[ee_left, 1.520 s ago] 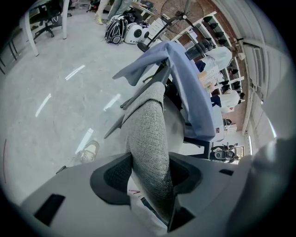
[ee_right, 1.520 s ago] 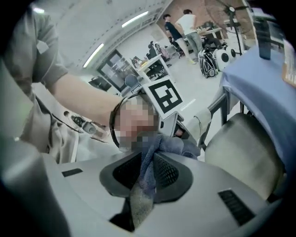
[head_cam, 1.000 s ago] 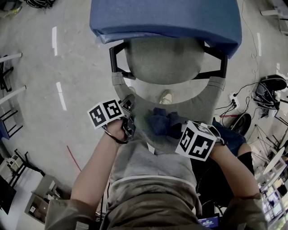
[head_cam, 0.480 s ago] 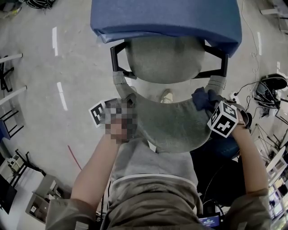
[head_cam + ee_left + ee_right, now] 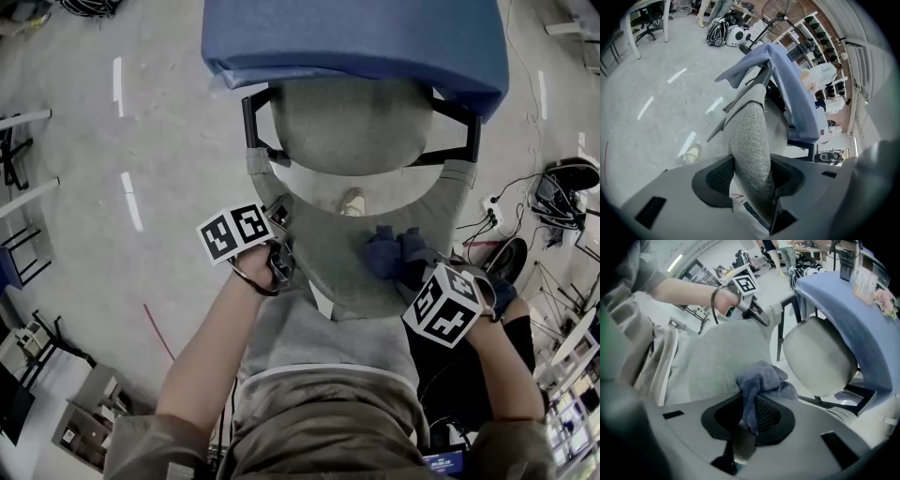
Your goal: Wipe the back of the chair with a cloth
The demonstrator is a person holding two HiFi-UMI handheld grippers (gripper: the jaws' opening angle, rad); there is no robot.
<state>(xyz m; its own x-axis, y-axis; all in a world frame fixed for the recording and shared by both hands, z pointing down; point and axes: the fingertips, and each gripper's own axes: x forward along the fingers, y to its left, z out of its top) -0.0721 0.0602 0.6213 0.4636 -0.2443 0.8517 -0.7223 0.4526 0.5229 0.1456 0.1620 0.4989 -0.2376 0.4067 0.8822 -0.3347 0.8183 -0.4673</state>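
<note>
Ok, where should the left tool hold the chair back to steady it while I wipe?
Take the chair back by its top edge near the left corner, coming down from above, one jaw on each face. The panel is thin and padded, so its rim fits between the jaws, as the left tool has it now. That leaves the middle free for the cloth.

No word, number or brand can be read. In the head view, the white cube with black square patterns (image 5: 234,232) at 9 o'clock and the second patterned cube (image 5: 442,306) at 4 o'clock carry no letters. In the right gripper view, the print on the pale upright cards (image 5: 865,281) at 1 o'clock is too small to read.
</note>
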